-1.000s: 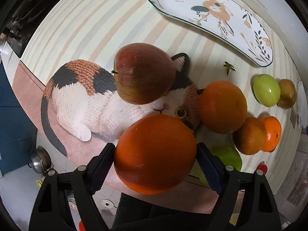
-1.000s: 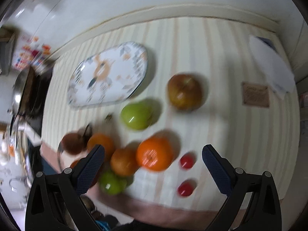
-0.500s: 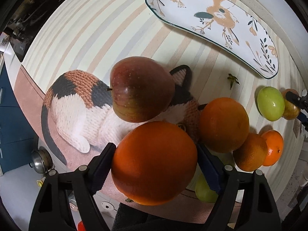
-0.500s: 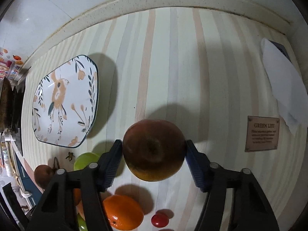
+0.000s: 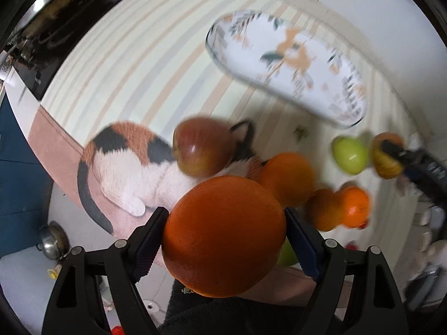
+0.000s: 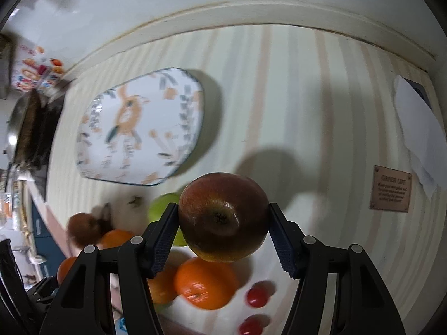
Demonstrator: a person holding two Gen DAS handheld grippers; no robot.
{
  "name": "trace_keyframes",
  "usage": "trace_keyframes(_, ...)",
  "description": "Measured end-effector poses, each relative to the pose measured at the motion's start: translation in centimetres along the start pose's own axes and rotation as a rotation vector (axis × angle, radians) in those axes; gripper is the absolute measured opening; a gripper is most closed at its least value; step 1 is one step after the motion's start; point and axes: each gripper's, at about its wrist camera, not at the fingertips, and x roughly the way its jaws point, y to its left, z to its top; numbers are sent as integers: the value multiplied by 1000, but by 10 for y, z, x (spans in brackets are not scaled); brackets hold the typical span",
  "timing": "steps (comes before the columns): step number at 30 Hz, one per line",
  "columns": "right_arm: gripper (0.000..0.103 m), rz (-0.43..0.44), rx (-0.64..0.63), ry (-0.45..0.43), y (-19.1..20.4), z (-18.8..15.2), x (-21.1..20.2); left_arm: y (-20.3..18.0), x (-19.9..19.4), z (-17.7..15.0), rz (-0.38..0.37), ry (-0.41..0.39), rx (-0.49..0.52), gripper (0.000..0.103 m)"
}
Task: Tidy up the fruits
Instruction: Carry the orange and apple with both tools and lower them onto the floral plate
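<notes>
Left wrist view: the left claw [image 5: 225, 237] grips a large orange [image 5: 223, 236] above the cat-print mat [image 5: 125, 162]. The right claw [image 6: 223, 223], just closed, clamps a red apple [image 6: 223, 216]. Both should travel level to the floral plate [image 6: 139, 125] and release low, so nothing rolls across the striped counter [image 6: 279, 97].

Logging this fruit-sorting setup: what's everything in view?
Oranges: four, orange; one in left gripper, three by cat mat.
Red apples: two, red; one on cat mat, one in right gripper.
Green apples: two, green; near the oranges.
Small red fruits: two, red; near edge.
Plate: one, white floral; far side.
Cat mat: one, calico; left edge.
Tag: one, brown; right.
Left gripper: one, black; shut on orange.
Right gripper: one, black; just closed on apple.
</notes>
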Motion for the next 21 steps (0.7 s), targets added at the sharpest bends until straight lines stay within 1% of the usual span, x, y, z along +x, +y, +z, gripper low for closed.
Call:
trace_keyframes(2,66,24,-13,-4,12,4,-5,-9,-17,14,-33,-26,0,82)
trace_keyframes(4,66,55,-19,-8,24,10,-7,-20,-36,39,-70,-62,12,82)
trace_keyframes(6,66,80,-27,-16,36,20,-9,-36,-46,68,-93,-95,29,82)
trace_keyframes(8,66,88,-44,-31,47,31,-9,-47,-52,92,-94,-120,54,82)
trace_keyframes(10,66,86,-61,-44,55,45,-6,-59,-50,121,-76,-140,85,82)
trace_keyframes(12,66,76,-78,-59,64,59,-1,-66,-40,148,-75,-130,98,82)
trace_keyframes(13,66,69,-86,-64,68,67,4,-70,-28,165,-70,-113,109,82)
trace_keyframes(16,66,47,-111,-64,80,88,24,-71,3,197,-59,-58,106,82)
trace_keyframes(21,66,-3,-164,-59,95,114,57,-70,45,230,-66,36,86,82)
